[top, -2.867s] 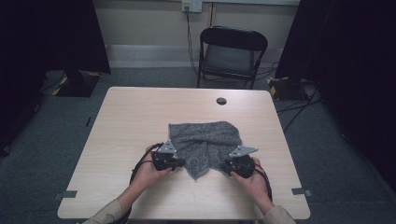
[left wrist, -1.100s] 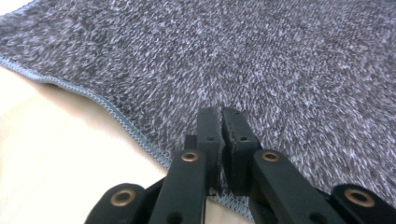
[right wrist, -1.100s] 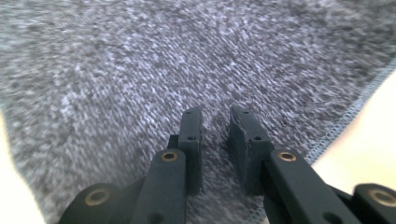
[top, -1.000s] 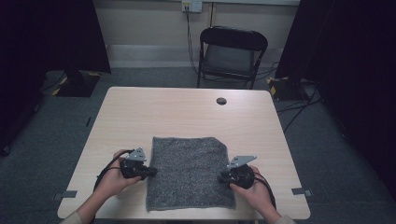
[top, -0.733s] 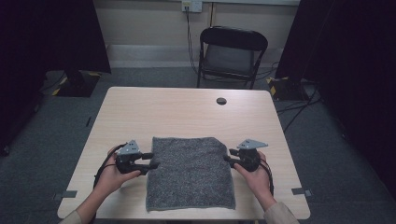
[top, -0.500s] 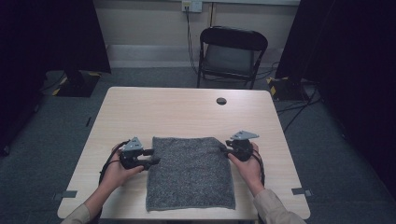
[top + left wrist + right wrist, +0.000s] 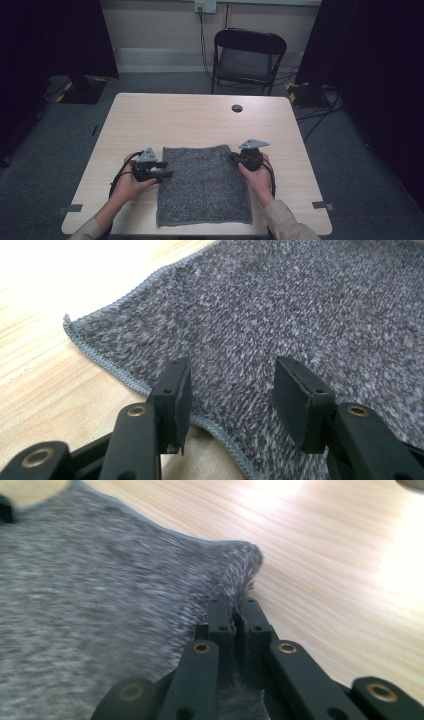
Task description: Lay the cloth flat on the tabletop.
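Right gripper (image 7: pixel 234 607): fingers (image 7: pixel 220 625) have just closed and pinch the far right corner of the grey towel (image 7: pixel 204 182), which bunches up at their tips. Left gripper (image 7: pixel 232 385): fingers (image 7: pixel 175 390) spread, straddling the towel's left edge near its far left corner, nothing gripped. The towel lies flat on the near half of the wooden bench (image 7: pixel 190 117). A small dark disc (image 7: pixel 237 108) sits far, well apart from the towel.
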`<move>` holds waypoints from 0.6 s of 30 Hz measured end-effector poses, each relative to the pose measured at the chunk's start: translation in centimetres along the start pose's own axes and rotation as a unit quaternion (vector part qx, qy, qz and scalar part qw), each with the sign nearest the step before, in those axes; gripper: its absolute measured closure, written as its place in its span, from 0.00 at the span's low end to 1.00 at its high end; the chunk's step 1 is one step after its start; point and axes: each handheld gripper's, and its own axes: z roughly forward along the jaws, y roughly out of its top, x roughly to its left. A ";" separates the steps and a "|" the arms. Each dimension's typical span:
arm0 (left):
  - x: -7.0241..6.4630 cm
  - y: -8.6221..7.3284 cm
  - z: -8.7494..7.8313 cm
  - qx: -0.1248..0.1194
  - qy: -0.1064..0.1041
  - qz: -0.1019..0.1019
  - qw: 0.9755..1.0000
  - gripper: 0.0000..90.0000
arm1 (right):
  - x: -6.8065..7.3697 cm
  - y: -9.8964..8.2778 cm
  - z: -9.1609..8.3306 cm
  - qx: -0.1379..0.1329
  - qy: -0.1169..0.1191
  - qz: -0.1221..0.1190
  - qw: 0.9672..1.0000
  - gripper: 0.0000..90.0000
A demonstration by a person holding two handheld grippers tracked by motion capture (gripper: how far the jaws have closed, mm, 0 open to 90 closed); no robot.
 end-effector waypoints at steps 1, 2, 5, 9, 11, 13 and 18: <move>-0.1 0.0 0.0 0.002 0.000 0.000 1.000 0.55 | 0.4 0.1 -0.1 -0.004 0.008 -0.008 1.000 0.96; -0.1 0.0 0.1 0.001 0.000 -0.001 1.000 0.55 | 1.0 0.2 -0.2 -0.006 0.018 -0.020 1.000 0.95; -0.1 0.0 0.0 0.000 0.000 -0.002 1.000 0.55 | 3.2 -0.2 -0.3 0.007 0.046 -0.068 0.997 0.88; -0.1 0.0 0.0 0.002 0.001 -0.001 1.000 0.54 | 4.6 -0.8 -0.2 0.016 0.068 -0.076 0.995 0.82; -0.1 0.0 0.0 0.002 0.001 0.000 1.000 0.54 | 4.8 -0.7 -0.2 0.021 0.075 -0.077 0.994 0.81; -0.1 0.0 0.1 0.002 0.001 0.001 1.000 0.54 | 5.0 -0.8 -0.1 0.023 0.080 -0.075 0.994 0.79; -0.1 0.0 0.1 0.002 0.000 0.000 1.000 0.53 | 5.2 -0.7 -0.7 0.013 0.091 -0.067 0.994 0.69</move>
